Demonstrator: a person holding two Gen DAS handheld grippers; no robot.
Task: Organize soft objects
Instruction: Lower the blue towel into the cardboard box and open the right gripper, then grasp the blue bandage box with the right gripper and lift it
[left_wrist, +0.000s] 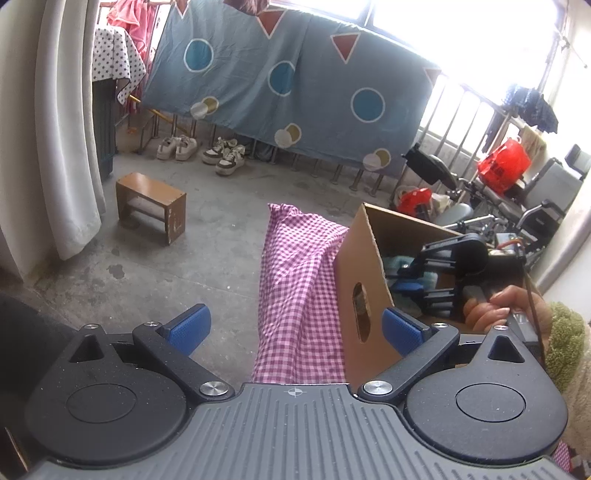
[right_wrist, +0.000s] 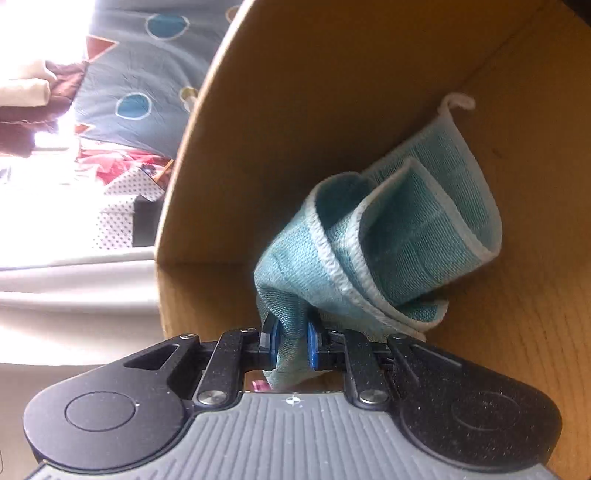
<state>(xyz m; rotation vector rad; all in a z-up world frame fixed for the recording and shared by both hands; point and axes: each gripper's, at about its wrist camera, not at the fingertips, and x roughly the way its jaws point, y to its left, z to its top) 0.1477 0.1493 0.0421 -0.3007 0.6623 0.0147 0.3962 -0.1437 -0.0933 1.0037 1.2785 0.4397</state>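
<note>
One soft, ribbed teal cloth (right_wrist: 373, 236) lay crumpled in the cardboard box's (right_wrist: 295, 110) corner, pinched by the right gripper (right_wrist: 291, 345); the left gripper (left_wrist: 295, 328) gaped wide over one pink gingham cloth (left_wrist: 299, 295).

Home balcony: hung bedsheet (left_wrist: 295, 81), shoes (left_wrist: 201, 149), stool (left_wrist: 151, 206).

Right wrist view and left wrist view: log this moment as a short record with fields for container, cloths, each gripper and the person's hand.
container: cardboard box, open top, oval handle hole in its side
teal cloth: folded loosely, inside the box
checked cloth: pink gingham, draped beside the box, outside it
right gripper: inside the box, jaws shut on the teal cloth
left gripper: jaws wide open, holding nothing, checked cloth ahead between them
hand: grips the right gripper's handle
</note>
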